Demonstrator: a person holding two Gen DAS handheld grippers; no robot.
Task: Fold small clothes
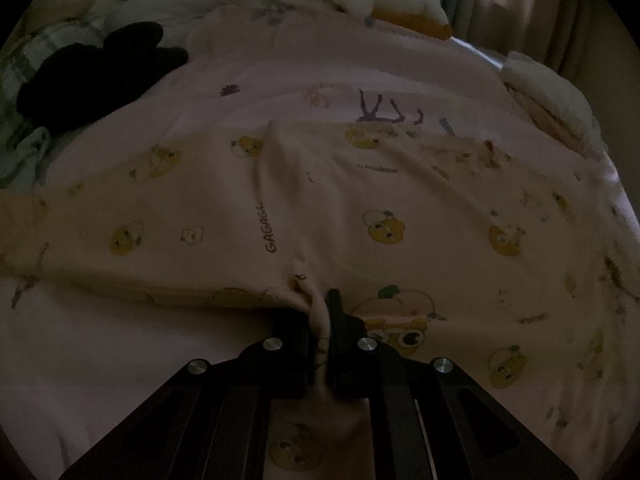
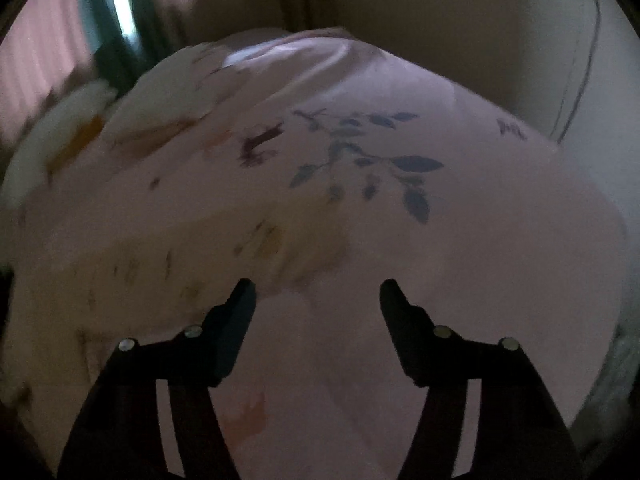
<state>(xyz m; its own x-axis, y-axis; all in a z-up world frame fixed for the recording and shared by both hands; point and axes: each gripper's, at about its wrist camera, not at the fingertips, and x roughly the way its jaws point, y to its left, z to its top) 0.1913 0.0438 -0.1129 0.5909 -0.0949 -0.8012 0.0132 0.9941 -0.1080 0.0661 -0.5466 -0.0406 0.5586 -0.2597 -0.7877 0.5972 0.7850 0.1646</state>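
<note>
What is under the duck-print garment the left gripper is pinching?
The duck-print garment lies on the pink floral bedsheet, visible around it. Whatever sits beneath its middle is covered. The left gripper pinches its near edge.

Pale colours and small prints in dim light

The cream garment [image 1: 360, 208] carries yellow cartoon bears and dark "GAGAGL" lettering. Beneath it the bedsheet [image 2: 500, 208] is pale pink, printed with grey-blue leaf sprigs and small purple and orange motifs. A black plush shape [image 1: 100, 76] lies beside green-and-white checked cloth [image 1: 24, 60]. Both grippers' fingers [image 2: 236, 320] are black with silver screws.
</note>
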